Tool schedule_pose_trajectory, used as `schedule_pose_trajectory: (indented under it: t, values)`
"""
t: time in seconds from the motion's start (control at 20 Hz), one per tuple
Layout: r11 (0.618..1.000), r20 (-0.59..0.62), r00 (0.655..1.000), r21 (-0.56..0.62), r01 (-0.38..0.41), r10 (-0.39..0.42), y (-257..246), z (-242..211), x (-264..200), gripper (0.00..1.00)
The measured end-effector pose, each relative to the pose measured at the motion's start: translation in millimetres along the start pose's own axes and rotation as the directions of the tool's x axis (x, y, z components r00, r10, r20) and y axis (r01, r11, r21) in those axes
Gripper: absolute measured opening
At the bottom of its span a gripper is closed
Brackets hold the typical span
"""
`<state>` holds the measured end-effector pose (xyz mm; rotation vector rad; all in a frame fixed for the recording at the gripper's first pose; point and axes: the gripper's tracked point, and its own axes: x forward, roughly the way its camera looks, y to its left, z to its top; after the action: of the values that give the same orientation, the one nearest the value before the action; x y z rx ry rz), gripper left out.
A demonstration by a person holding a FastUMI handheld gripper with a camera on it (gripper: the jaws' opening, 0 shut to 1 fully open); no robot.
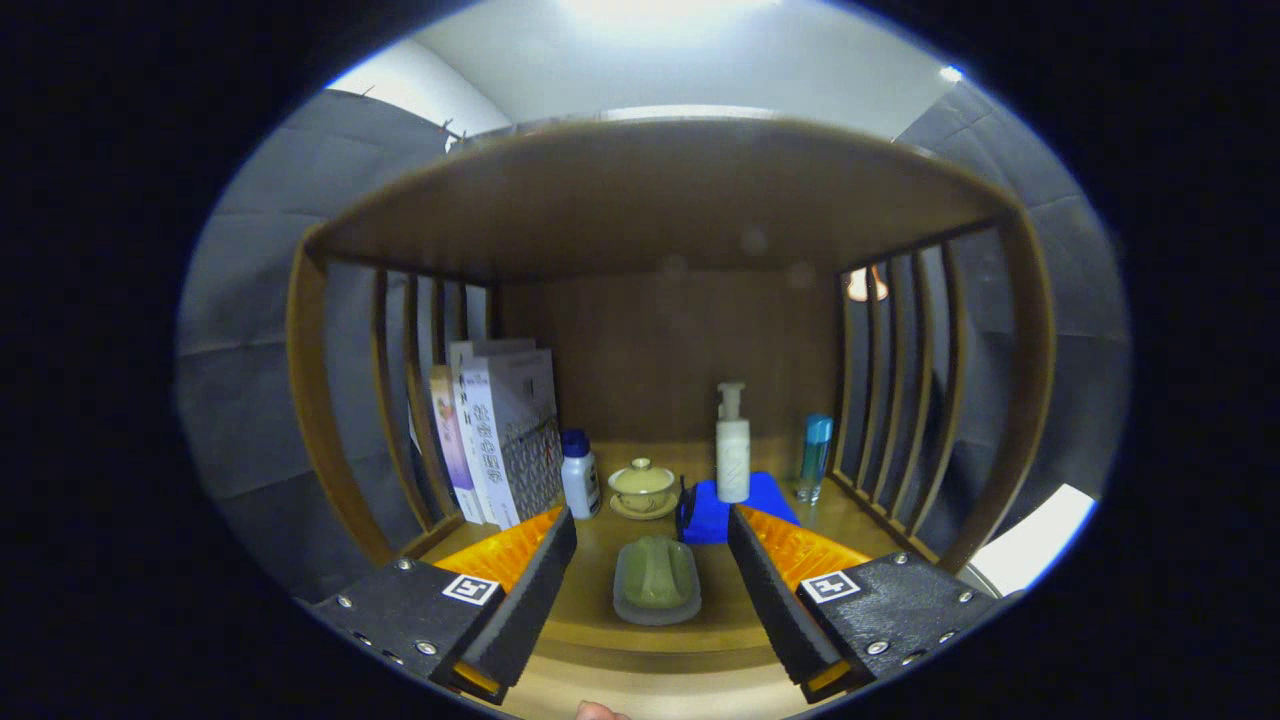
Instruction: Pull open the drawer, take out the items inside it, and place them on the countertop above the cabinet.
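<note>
Lying between the spread, empty fingers (652, 560), a pale green soap dish (656, 580) on the countertop (600, 630)

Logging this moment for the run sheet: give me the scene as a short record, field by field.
surface: wooden countertop under a wooden shelf with slatted sides
gripper: gripper open, fingers apart, pressing on nothing
between fingers: green soap in its dish
beyond fingers: lidded cup on saucer, white pump bottle on a blue cloth
left side: books, white bottle with blue cap
right side: blue-topped clear bottle
</note>
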<state>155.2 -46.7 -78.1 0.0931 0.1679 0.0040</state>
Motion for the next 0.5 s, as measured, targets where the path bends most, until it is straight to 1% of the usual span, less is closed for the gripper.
schedule_pose_trajectory:
  t: [0.1,0.2,0.35,0.5]
  values:
    - [1.000,0.067,0.998,-0.021,0.015,-0.014,-4,10,-37,0.94]
    - [1.000,0.136,0.990,-0.014,0.023,-0.021,-4,11,-76,0.94]
    - [1.000,0.167,0.986,0.021,0.003,-0.006,-2,-4,-127,0.94]
    - [1.000,0.184,0.983,0.012,0.018,-0.020,-7,-23,-165,0.94]
